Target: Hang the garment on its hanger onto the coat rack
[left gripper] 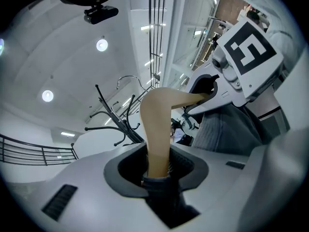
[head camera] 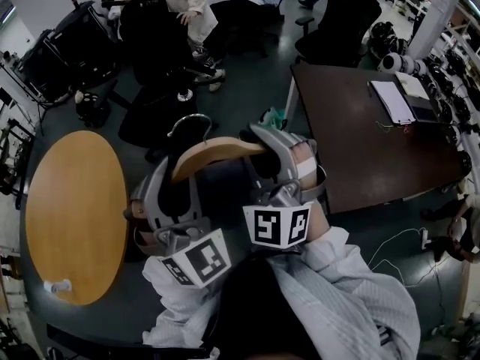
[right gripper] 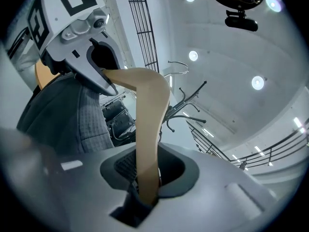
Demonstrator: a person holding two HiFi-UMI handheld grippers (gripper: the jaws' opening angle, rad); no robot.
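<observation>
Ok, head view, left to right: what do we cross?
round wooden table → left hand-held gripper → right hand-held gripper → dark rectangular table. Both grippers clamp the wooden hanger, which spans them.

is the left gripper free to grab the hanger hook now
Probably not: the left gripper is clamped on one end of the wooden hanger, the right gripper on the other; the hook stands unobstructed.
</observation>
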